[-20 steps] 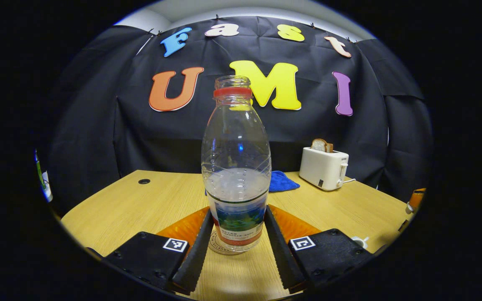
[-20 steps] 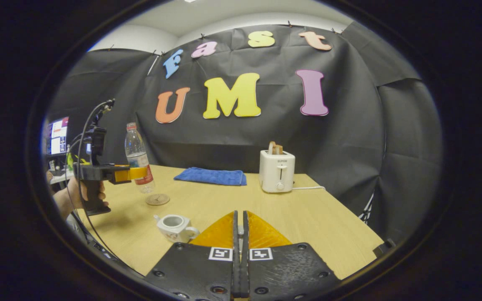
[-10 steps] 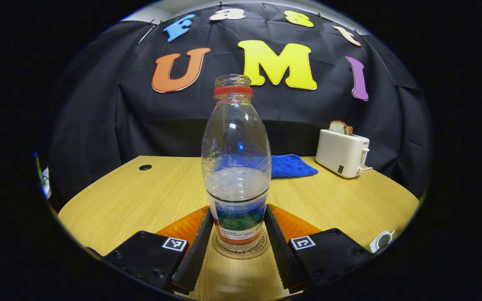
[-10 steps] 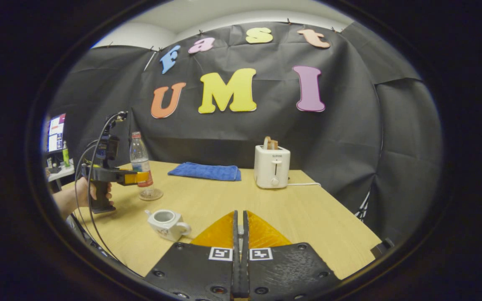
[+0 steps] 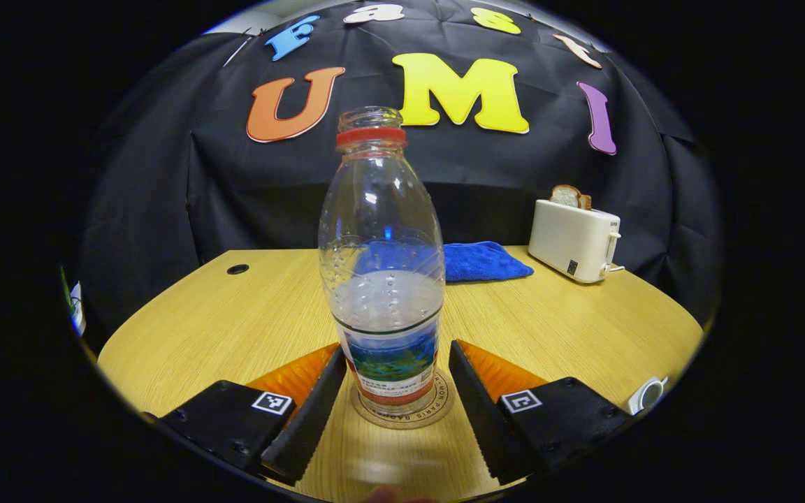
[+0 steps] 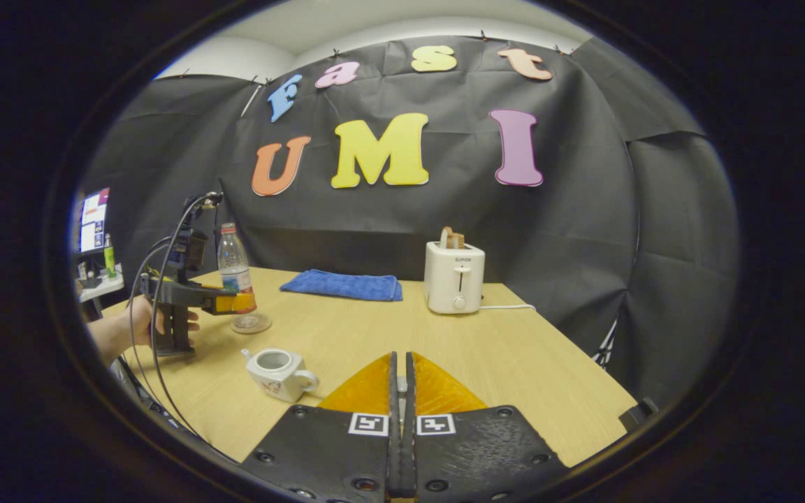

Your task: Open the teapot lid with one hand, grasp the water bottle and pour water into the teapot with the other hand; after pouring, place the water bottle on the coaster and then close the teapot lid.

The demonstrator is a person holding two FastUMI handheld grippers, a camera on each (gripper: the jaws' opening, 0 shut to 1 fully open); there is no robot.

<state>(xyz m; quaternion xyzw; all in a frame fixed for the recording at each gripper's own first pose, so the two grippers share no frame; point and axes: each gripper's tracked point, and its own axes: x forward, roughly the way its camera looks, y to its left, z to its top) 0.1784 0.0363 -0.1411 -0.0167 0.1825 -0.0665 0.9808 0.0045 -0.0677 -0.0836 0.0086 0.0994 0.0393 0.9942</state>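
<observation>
Teapot [image 5: 643, 395] (lidless) cut off at view's edge.

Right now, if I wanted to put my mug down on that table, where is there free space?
The widest bare stretch of table runs in front of the toaster toward the near right edge. Another lies between the blue cloth and the teapot. The near left corner is crowded: teapot, water bottle on its coaster, and the left gripper.

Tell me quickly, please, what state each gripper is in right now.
Left gripper: open, fingers apart from the water bottle, which stands on the coaster.
Right gripper: shut; whether it holds anything cannot be told.
</observation>
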